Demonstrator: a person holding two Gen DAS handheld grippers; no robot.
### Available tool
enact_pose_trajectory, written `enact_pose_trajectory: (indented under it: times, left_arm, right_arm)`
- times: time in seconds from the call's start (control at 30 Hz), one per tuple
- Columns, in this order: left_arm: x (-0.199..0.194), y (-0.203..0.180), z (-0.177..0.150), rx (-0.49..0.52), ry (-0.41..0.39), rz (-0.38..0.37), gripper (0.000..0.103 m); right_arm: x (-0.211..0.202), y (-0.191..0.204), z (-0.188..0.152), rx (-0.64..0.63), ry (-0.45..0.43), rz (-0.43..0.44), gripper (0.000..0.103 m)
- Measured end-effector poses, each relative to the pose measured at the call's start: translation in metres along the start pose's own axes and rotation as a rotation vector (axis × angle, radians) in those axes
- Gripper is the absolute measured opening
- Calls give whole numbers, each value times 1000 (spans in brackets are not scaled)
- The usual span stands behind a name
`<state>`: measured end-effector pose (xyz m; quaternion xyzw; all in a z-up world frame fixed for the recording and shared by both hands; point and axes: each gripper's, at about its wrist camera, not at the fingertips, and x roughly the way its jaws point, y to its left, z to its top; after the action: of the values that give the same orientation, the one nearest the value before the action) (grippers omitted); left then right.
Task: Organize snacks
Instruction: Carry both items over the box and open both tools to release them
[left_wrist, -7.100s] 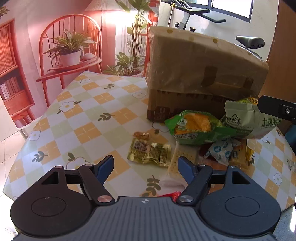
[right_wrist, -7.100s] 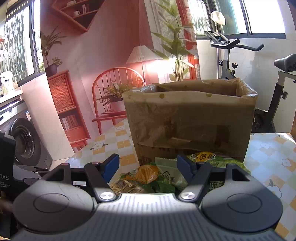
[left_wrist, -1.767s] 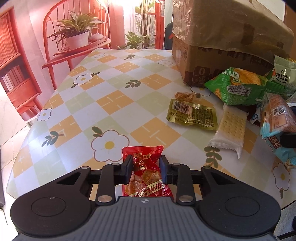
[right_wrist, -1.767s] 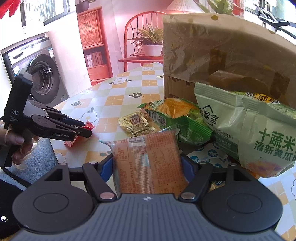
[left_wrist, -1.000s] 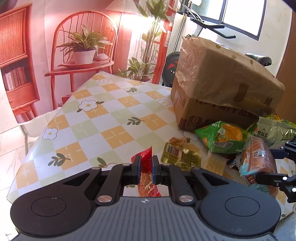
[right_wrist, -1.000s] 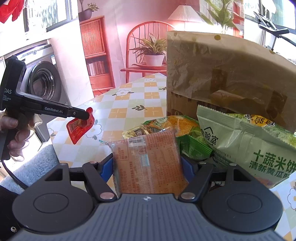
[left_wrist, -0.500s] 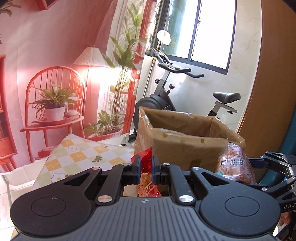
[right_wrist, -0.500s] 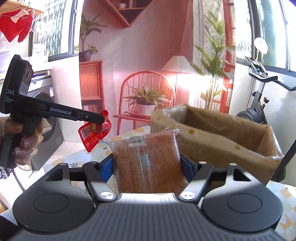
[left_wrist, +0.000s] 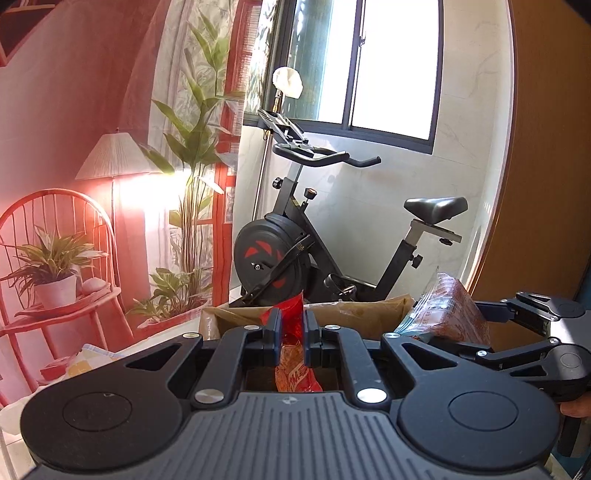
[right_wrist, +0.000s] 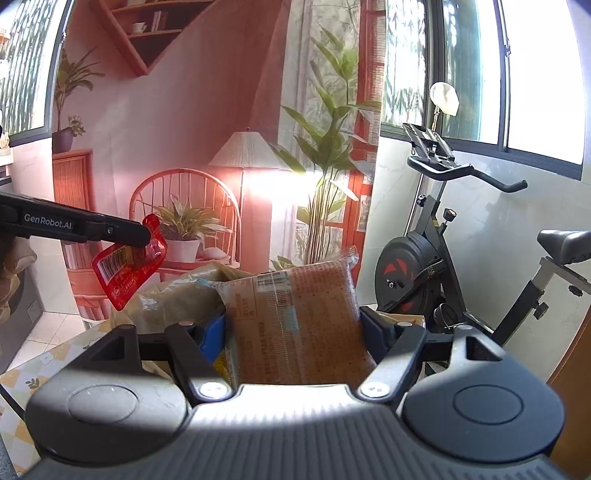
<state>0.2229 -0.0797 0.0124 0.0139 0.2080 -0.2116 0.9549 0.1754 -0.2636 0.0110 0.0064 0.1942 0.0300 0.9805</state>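
Both claws held snacks above the cardboard box (left_wrist: 354, 314). My left claw (left_wrist: 291, 328) was clamped on a glossy red packet (left_wrist: 293, 369), which stood upright between its pads. My right claw (right_wrist: 295, 332) gripped a wide orange-brown biscuit pack (right_wrist: 295, 325) in clear wrap, filling its jaws. Only the right wrist view showed the red packet's barcode, dangling tilted from the left claw's tip; only the left showed the box's far rim before an exercise bike (left_wrist: 295, 251).

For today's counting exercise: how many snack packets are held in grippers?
2: a red packet in the left gripper, a brown packet in the right gripper. Others may be hidden.
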Motion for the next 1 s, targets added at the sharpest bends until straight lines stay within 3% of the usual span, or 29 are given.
enact_pose_trajectory:
  times: [0.23,0.4,0.43,0.5,0.57,0.73,1.0]
  left_arm:
    - [56,0,10,17,70,26,12]
    - [73,8,1,8,117,26,15]
    - [74,10,0,4,126,20,18]
    - [72,11,-3,-2,130,19,50]
    - [67,9,-4,4,115,28,61]
    - [48,6,-6,24,80,51,71]
    - [9,18,-15,4,35,84,71]
  right_arm:
    - [47,-24,-6,52,79,4,74]
    - [59,-32,-19,66,143,2,75]
    - [58,-35,-21,72,153,5,75]
    - [56,-38,-24,87,165,8,76]
    - [53,-40,-25,103,170,18,84]
    - [36,-37,-23,110,139,12,90]
    - [10,-20,-27,97,110,43,91]
